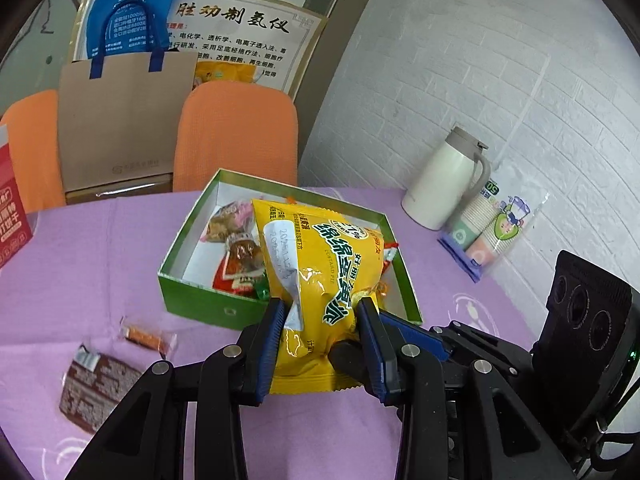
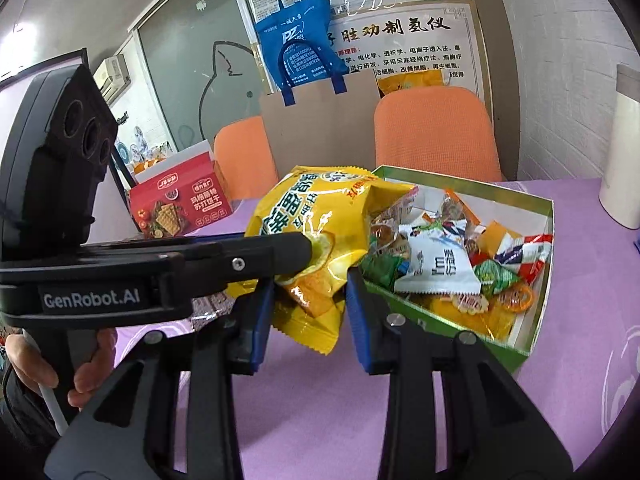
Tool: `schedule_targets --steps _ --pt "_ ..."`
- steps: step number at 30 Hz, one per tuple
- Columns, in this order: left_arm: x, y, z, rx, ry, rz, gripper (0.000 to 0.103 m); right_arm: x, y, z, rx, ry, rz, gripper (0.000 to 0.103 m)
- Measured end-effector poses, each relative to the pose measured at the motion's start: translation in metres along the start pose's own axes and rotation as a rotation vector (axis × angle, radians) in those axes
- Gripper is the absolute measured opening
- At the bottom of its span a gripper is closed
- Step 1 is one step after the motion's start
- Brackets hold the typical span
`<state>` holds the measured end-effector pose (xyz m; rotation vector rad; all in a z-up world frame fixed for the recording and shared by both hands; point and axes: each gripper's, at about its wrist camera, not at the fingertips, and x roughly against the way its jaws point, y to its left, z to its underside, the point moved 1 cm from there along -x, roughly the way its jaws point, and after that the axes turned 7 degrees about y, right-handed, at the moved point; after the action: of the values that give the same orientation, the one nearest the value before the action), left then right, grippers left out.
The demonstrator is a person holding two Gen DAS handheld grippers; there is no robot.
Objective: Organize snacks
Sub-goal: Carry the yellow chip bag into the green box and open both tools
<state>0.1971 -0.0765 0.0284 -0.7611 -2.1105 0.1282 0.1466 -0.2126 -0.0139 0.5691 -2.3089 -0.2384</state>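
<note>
My left gripper (image 1: 320,320) pinches the crinkly yellow plastic snack packet (image 1: 320,264), held above the near edge of the open green cardboard box (image 1: 192,288) of wrapped snacks. My right gripper (image 2: 310,300) brackets the packet's lower corner; I cannot tell if it presses.

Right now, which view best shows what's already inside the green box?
The right wrist view: it looks into the green box at many wrapped snacks. In the left wrist view, the yellow bag held by the left gripper hides much of it.
</note>
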Motion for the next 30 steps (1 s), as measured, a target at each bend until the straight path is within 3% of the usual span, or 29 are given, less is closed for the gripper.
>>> schedule_targets --steps 6,14,16,18,23,24,27,30 --pt "-0.033 0.028 -0.030 0.045 0.043 -0.002 0.038 -0.034 -0.022 -0.019 -0.027 0.028 -0.010 0.037" --pt "-0.072 0.054 -0.043 0.070 0.102 -0.052 0.038 -0.076 -0.038 -0.023 -0.033 0.087 0.018 0.039" --pt "-0.077 0.057 -0.043 0.064 0.110 -0.094 0.049 -0.083 -0.040 -0.022 -0.012 0.100 0.068 0.047" --pt "-0.077 0.060 -0.040 0.078 0.105 -0.125 0.073 -0.082 -0.041 -0.019 0.009 0.096 0.100 0.052" --pt "-0.073 0.072 -0.032 0.129 0.088 -0.122 0.080 -0.079 -0.051 -0.009 -0.012 0.102 0.138 0.055" --pt "-0.073 0.073 -0.031 0.140 0.089 -0.121 0.080 -0.077 -0.053 -0.007 -0.025 0.103 0.129 0.054" --pt "-0.069 0.074 -0.027 0.150 0.089 -0.126 0.080 -0.076 -0.052 -0.007 -0.023 0.111 0.148 0.029" --pt "-0.061 0.070 -0.023 0.153 0.080 -0.140 0.080 -0.087 -0.049 -0.011 -0.006 0.135 0.119 0.029"
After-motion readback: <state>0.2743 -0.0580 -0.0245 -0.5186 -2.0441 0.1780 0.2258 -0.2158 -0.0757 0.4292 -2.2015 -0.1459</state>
